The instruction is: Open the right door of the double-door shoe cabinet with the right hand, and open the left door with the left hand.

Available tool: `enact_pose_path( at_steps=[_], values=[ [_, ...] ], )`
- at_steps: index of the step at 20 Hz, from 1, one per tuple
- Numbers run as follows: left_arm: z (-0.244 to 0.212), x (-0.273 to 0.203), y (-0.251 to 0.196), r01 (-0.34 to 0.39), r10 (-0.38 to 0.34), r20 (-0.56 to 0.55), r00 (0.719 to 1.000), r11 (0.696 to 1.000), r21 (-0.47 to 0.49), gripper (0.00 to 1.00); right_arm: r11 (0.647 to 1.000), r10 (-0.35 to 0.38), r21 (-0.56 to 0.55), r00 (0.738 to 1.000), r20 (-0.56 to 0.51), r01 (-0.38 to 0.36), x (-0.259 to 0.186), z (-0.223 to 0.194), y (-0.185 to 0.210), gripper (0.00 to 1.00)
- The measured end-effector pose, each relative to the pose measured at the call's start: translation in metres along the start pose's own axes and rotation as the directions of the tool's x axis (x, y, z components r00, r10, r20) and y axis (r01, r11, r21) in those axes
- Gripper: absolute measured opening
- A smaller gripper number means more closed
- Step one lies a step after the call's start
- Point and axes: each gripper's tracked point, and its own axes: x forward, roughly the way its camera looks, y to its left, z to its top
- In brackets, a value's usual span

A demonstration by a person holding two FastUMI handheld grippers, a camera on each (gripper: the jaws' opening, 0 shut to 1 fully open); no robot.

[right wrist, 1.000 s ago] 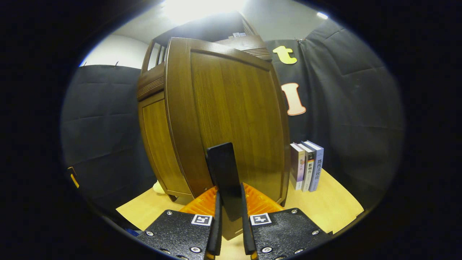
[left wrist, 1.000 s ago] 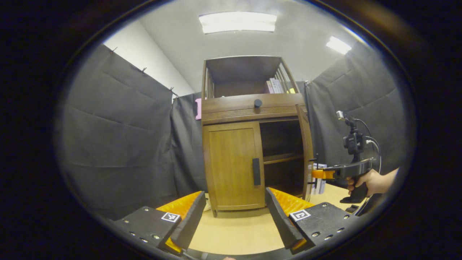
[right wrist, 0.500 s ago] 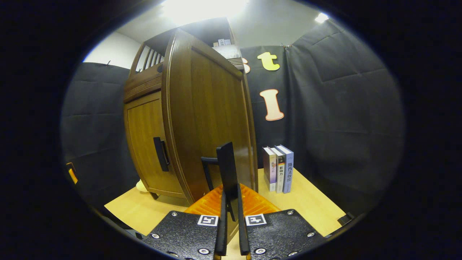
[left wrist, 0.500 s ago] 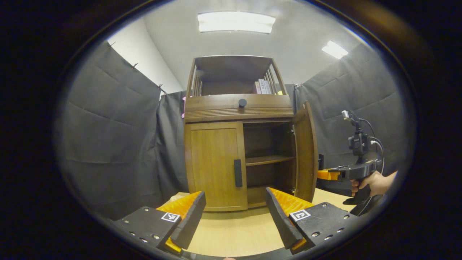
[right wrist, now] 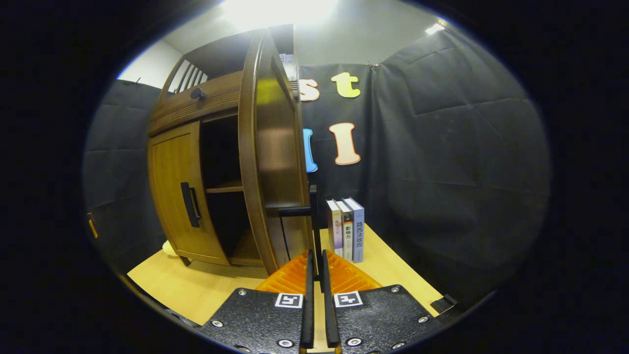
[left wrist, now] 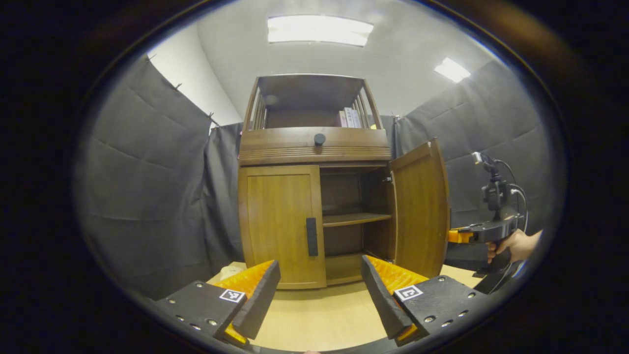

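Shoe cabinet [left wrist: 314, 147] upright on wooden tabletop [left wrist: 319, 314]. Right door [left wrist: 420, 206] swung wide, inner shelf [left wrist: 356, 219] exposed. Right gripper [right wrist: 315, 275] clamped on right door handle [right wrist: 314, 231], both fingers pressing it. Left door [left wrist: 280, 223] closed, its handle [left wrist: 311, 237] untouched. Left gripper [left wrist: 319, 290] spread wide, empty, short of cabinet. Three books [right wrist: 346, 228] standing just beside cabinet.

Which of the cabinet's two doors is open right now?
The right door, swung wide with the right gripper clamped on its handle. The left door sits shut.
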Motion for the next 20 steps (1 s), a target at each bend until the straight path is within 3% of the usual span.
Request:
enact_pose_path(
  at_steps=[1, 2, 5, 6, 8, 12, 13, 14, 15, 16, 20],
  values=[
    [-0.001, 0.001, 0.000, 0.003, -0.003, -0.004, 1.000, 1.000, -0.001, 0.94, 1.000, -0.009, 0.012, 1.000, 0.000, 0.009, -0.001, 0.000, -0.005, 0.02],
    [-0.002, 0.001, 0.000, 0.008, -0.008, -0.009, 1.000, 1.000, -0.001, 1.00, 1.000, -0.017, 0.017, 1.000, 0.001, 0.017, -0.003, -0.001, -0.009, 0.00],
    [-0.002, 0.003, -0.001, 0.014, -0.014, -0.012, 1.000, 1.000, 0.001, 1.00, 0.999, -0.035, 0.003, 0.999, 0.009, 0.035, -0.009, 0.000, -0.018, 0.00],
    [-0.003, 0.004, -0.001, 0.018, -0.018, -0.014, 1.000, 1.000, -0.001, 1.00, 0.999, -0.042, -0.005, 0.999, 0.015, 0.042, -0.011, 0.001, -0.022, 0.06],
    [-0.005, 0.007, -0.002, 0.028, -0.028, -0.023, 0.999, 1.000, -0.007, 1.00, 0.998, -0.066, -0.017, 0.998, 0.021, 0.067, -0.018, 0.000, -0.032, 0.06],
    [-0.005, 0.013, -0.001, 0.035, -0.035, -0.028, 0.999, 0.999, -0.001, 1.00, 0.998, -0.046, -0.031, 0.998, 0.038, 0.047, -0.027, 0.004, -0.030, 0.06],
    [-0.005, 0.015, 0.000, 0.033, -0.033, -0.027, 0.999, 0.999, 0.000, 1.00, 0.997, -0.052, -0.049, 0.998, 0.047, 0.054, -0.029, 0.007, -0.029, 0.00],
    [-0.006, 0.017, 0.000, 0.033, -0.033, -0.025, 0.999, 0.999, -0.001, 0.94, 0.997, -0.048, -0.058, 0.997, 0.059, 0.052, -0.032, 0.010, -0.026, 0.04],
    [-0.006, 0.019, 0.001, 0.032, -0.032, -0.026, 0.999, 0.999, -0.002, 0.94, 0.998, -0.034, -0.055, 0.997, 0.071, 0.038, -0.035, 0.013, -0.020, 0.09],
    [-0.006, 0.020, 0.002, 0.031, -0.031, -0.026, 0.999, 1.000, 0.001, 0.94, 0.998, -0.033, -0.055, 0.996, 0.083, 0.038, -0.041, 0.017, -0.016, 0.23],
    [-0.008, 0.031, 0.006, 0.022, -0.021, -0.022, 1.000, 1.000, 0.007, 0.94, 0.995, -0.056, -0.073, 0.987, 0.152, 0.067, -0.068, 0.028, -0.017, 0.96]
  ],
)
